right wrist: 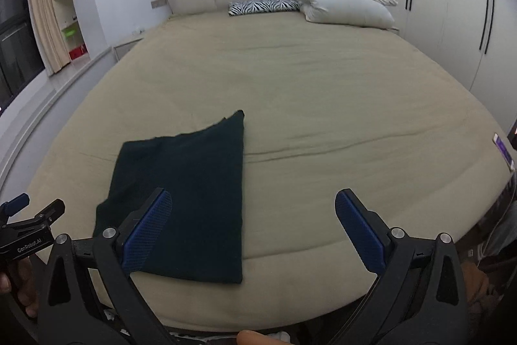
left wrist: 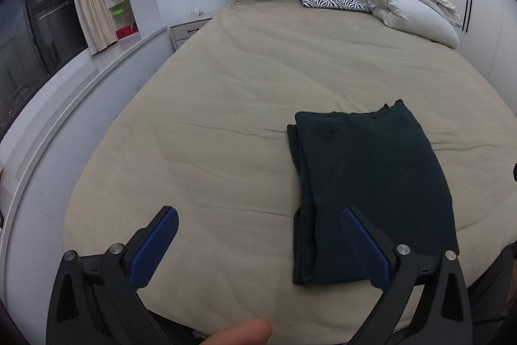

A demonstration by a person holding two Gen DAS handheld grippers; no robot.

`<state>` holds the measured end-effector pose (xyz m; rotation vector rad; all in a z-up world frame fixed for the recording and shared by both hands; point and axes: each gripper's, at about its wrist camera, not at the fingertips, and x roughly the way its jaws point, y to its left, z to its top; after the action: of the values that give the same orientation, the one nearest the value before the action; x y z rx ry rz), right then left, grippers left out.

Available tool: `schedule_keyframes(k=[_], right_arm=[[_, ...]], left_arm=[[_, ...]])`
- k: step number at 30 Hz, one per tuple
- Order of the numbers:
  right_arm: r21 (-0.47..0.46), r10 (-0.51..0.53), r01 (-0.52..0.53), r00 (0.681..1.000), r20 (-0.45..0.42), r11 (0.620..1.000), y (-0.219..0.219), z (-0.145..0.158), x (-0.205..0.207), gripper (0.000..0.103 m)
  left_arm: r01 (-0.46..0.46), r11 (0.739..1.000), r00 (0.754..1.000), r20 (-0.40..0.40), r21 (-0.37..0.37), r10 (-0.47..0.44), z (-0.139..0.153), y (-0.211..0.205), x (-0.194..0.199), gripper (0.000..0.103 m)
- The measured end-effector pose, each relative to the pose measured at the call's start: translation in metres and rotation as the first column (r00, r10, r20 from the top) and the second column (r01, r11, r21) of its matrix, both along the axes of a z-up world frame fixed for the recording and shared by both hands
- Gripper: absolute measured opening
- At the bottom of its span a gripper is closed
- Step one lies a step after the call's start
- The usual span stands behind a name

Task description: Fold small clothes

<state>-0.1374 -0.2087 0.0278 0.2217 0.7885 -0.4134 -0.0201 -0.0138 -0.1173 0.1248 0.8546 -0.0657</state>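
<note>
While both pairs of jaws stand wide apart and hold nothing, the left gripper [left wrist: 260,244] and right gripper [right wrist: 253,228] hover above the bed's [left wrist: 210,118] near edge, where the folded dark garment [left wrist: 368,189] lies flat.

Both grippers are held level with jaws spread wide: left gripper [left wrist: 260,243], right gripper [right wrist: 253,228], neither gripping anything.
</note>
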Motion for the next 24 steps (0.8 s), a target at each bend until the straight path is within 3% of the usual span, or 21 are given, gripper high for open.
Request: schedule_keyframes(k=[5, 24], right_arm=[[-0.018, 0.009, -0.009, 0.999, -0.040, 1.000, -0.002, -0.024, 0.010, 0.103], [-0.011, 0.030, -0.031, 0.997, -0.077, 0.999, 0.008, -0.023, 0.021, 0.103]], left_arm=[[-0.005, 1.000, 1.000, -0.030, -0.006, 0.005, -0.010, 0.002, 0.004, 0.103], [0.004, 1.000, 0.998, -0.061, -0.025, -0.006, -0.015, 0.002, -0.003, 0.103]])
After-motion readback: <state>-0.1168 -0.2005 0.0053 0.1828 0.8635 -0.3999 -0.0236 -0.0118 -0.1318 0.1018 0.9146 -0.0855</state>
